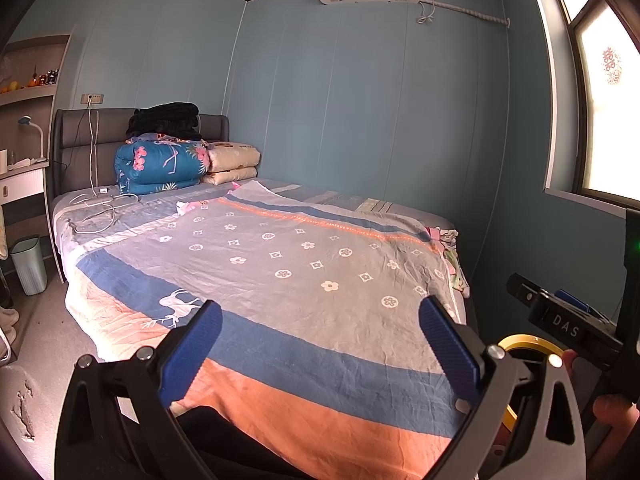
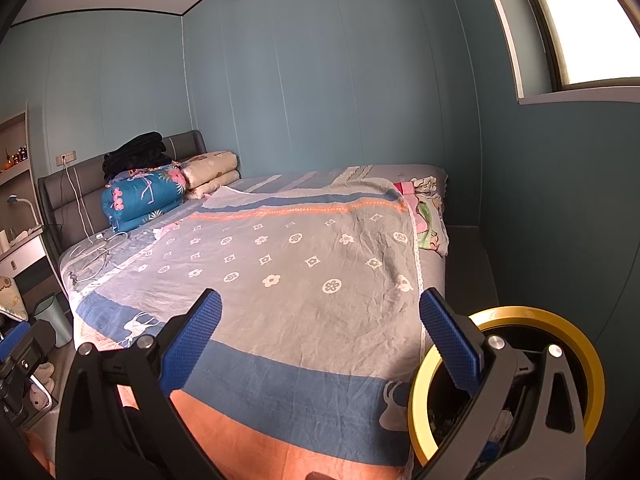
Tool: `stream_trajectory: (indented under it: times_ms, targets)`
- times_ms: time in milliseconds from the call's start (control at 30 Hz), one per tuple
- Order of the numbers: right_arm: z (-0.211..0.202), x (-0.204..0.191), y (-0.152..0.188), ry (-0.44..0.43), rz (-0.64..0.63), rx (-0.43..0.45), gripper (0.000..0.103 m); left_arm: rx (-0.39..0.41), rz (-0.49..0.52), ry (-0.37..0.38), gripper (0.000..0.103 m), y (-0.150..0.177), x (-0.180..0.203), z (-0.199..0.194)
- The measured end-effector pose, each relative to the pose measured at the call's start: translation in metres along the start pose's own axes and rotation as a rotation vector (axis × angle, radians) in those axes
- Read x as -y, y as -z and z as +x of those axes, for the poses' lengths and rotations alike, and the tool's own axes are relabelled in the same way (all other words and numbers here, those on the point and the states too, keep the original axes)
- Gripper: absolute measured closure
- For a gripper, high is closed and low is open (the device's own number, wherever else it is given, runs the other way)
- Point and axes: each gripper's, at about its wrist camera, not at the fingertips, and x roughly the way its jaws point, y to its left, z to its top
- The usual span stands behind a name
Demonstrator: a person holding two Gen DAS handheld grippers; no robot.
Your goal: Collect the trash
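Note:
My left gripper (image 1: 320, 322) is open and empty, held above the foot of a bed with a patterned sheet (image 1: 280, 264). My right gripper (image 2: 320, 316) is open and empty above the same sheet (image 2: 288, 264). A round bin with a gold rim (image 2: 560, 320) stands at the bed's right corner, partly behind my right finger; small scraps lie inside it. Its rim also shows in the left wrist view (image 1: 528, 342). A small pale bin (image 1: 29, 264) stands on the floor left of the bed, also in the right wrist view (image 2: 52, 316). The right gripper's body (image 1: 568, 324) shows at the right in the left wrist view.
Folded quilts (image 1: 160, 164) and pillows (image 1: 234, 164) are stacked at the headboard. White cables (image 1: 100, 208) lie on the bed's left side. A desk with a lamp (image 1: 34, 136) stands at the left. Clothes (image 2: 428, 208) hang off the bed's right edge by the wall.

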Motion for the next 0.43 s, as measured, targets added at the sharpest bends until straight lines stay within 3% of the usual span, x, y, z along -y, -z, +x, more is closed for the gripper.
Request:
stream_trajectory:
  times_ms: [433]
  targets:
    - [0.001, -0.001, 0.0006, 0.003, 0.005, -0.007, 0.008, 0.002, 0.028, 0.006, 0.008, 0.0015, 0.0075, 0.0001]
